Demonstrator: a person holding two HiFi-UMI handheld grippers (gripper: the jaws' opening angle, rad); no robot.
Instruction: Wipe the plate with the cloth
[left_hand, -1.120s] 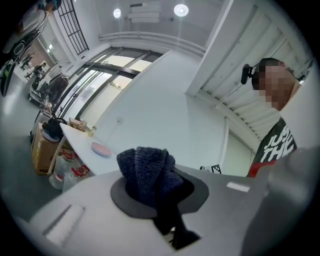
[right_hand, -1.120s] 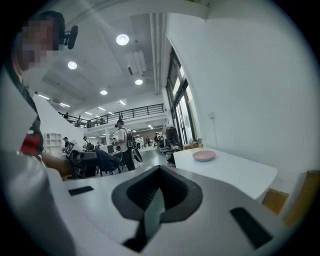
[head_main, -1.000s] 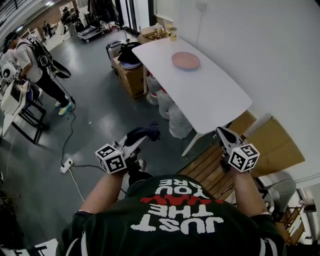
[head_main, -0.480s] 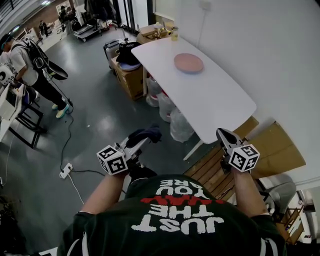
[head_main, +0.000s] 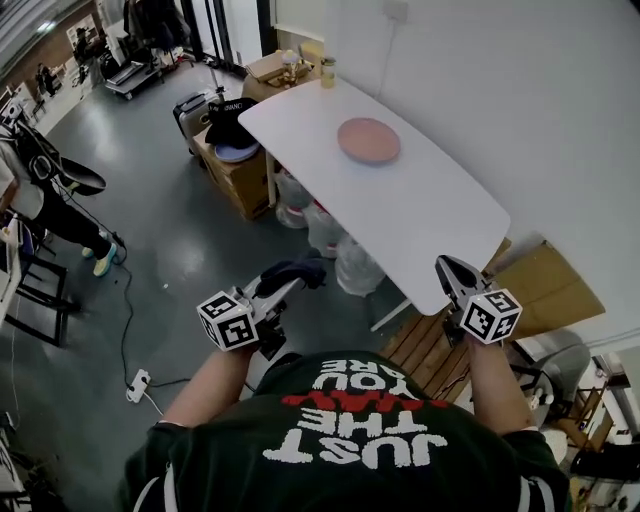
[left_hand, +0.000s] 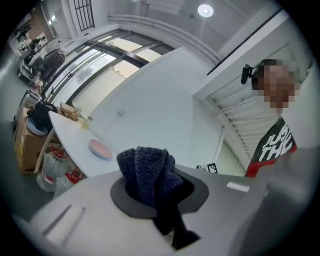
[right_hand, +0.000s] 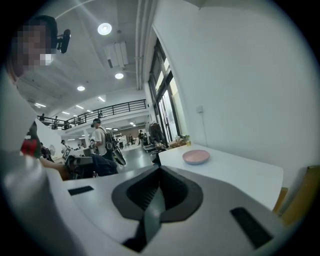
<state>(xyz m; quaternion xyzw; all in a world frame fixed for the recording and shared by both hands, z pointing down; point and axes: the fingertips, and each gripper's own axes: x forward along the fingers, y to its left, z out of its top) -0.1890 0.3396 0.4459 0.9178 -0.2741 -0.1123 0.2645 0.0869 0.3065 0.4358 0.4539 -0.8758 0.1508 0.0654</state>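
Only the head view takes in the grey floor (head_main: 170, 250) and the whole white desk (head_main: 430, 215). The desk's long axis runs from the far left, where small jars (head_main: 325, 70) stand at its end, to a rounded near-right corner, and plastic bags (head_main: 335, 240) sit beneath it. That view alone shows both tools together, well apart from each other and both close to the desk's near end. The right gripper view adds what the head view cuts off: a long hall with a railed upper gallery (right_hand: 107, 107) and a bystander (right_hand: 102, 142) wearing a backpack. The left gripper (head_main: 290, 283) is held out over the floor, off the desk's open long side. Its own view shows its jaws clamped on the dark blue cloth (left_hand: 147, 172). The right gripper (head_main: 448, 268) points at the desk's near corner, and its own view shows the jaws fully together with nothing between them. The pink plate (head_main: 368, 140) lies flat on the far half of the desk, toward the wall edge and well away from both grippers. Being round, it has no long axis. The cloth is a bunched knitted wad standing out past the jaw tips toward the desk, with a thin dark tail trailing back between the jaws toward the camera.
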